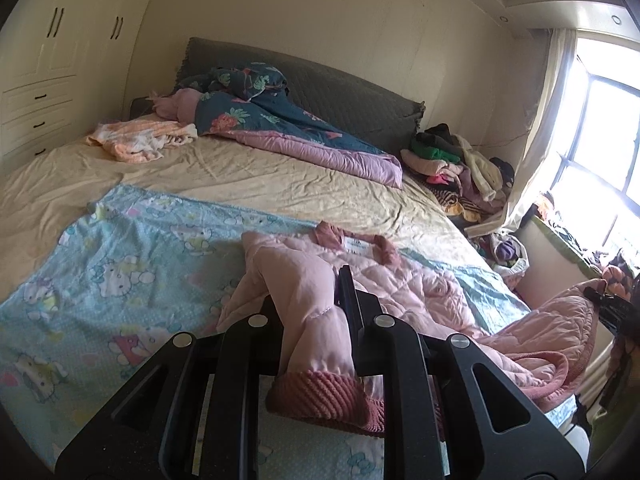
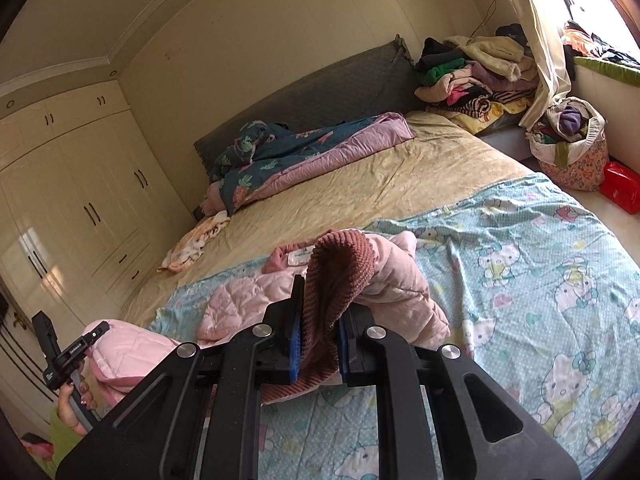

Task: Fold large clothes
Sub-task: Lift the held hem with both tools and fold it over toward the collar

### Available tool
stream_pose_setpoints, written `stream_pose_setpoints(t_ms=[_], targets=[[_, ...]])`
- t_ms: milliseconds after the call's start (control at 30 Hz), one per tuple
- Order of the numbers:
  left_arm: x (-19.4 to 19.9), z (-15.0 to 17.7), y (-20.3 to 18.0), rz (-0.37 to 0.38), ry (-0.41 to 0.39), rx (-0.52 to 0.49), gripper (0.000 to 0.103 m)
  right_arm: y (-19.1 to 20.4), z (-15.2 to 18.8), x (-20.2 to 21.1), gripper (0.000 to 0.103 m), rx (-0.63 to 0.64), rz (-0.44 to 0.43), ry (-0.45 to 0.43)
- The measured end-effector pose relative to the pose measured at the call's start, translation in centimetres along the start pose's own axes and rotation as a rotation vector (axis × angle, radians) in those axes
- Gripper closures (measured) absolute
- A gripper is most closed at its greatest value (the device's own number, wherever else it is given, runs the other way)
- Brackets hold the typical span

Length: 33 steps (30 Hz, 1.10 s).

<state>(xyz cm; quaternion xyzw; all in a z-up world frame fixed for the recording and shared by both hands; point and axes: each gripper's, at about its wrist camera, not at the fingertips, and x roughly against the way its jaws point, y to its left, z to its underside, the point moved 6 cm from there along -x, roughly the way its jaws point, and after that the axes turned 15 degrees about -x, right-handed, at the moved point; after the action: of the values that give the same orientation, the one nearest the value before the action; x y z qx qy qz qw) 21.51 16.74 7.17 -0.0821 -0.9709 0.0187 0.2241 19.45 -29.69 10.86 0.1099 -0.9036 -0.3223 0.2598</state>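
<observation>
Your left tool [image 1: 316, 300] is clamped on one ribbed cuff of the pink quilted jacket [image 1: 420, 280], your right tool [image 2: 318, 320] on the other cuff. The jacket looks soft, puffy and light, probably slick; those cuffs give good purchase. It trails across the cartoon-print blanket [image 2: 540, 260] on the bed [image 1: 260, 184], laundry heaped by the window.

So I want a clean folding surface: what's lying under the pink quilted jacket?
The pink quilted jacket lies on a light blue cartoon-cat print sheet, spread over the beige bedsheet. Whatever sits directly beneath the jacket's body is covered.
</observation>
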Motion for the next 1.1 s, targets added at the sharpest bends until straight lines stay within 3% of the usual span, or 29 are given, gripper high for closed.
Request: stream_pose_setpoints(t_ms=[700, 1100], targets=[[-4.1, -3.9, 0.4, -0.040, 0.004, 0.013, 0.092, 0.8, -4.9, -5.1, 0.090, -0.066, 0.019, -0.005], [-8.1, -4.1, 0.6, -0.103, 0.030, -0.042, 0.090, -1.7, -6.3, -10.2, 0.090, -0.137, 0.072, 0.011]])
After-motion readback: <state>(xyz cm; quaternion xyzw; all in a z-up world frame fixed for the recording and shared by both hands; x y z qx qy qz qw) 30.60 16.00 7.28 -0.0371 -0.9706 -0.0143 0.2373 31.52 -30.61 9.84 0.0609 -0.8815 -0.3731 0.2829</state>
